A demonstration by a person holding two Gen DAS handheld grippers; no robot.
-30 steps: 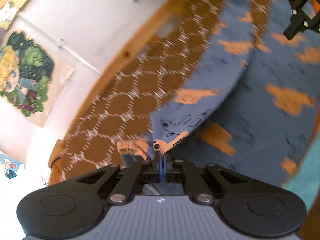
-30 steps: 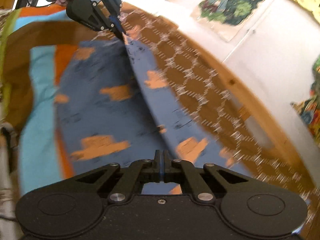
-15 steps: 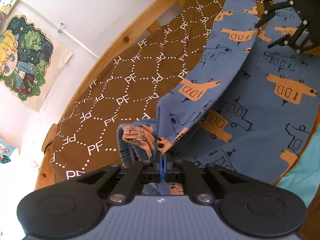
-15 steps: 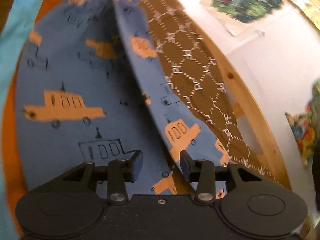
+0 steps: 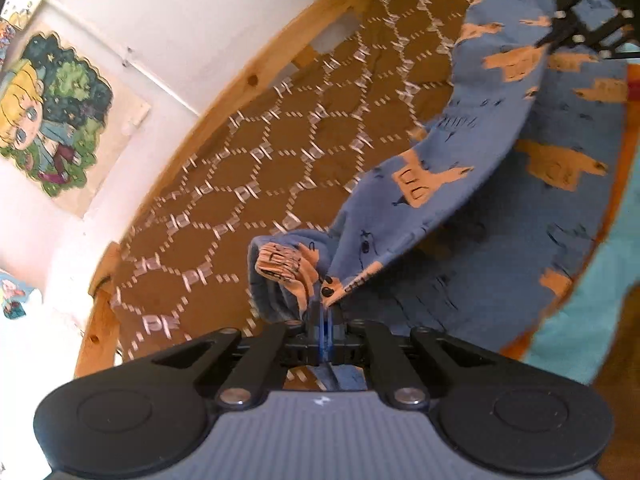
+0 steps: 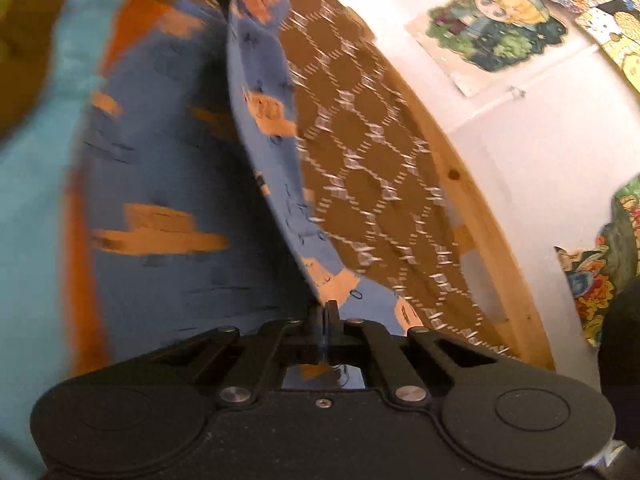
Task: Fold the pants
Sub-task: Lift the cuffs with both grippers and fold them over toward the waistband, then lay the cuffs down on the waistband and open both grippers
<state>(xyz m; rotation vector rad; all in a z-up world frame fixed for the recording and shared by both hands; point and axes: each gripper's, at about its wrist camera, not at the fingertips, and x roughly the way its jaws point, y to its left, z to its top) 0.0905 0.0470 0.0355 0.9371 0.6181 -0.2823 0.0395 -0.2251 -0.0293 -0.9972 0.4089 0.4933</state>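
We see the left gripper [image 5: 325, 312] and right gripper [image 6: 325, 312] each clamped on the pants' [image 5: 492, 168] raised edge, which runs toward one o'clock from the left gripper.

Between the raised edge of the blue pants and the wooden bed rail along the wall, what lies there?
Only the brown hexagon-print cover, bare, lies between the pants and the wooden rail; both wrist views show it.
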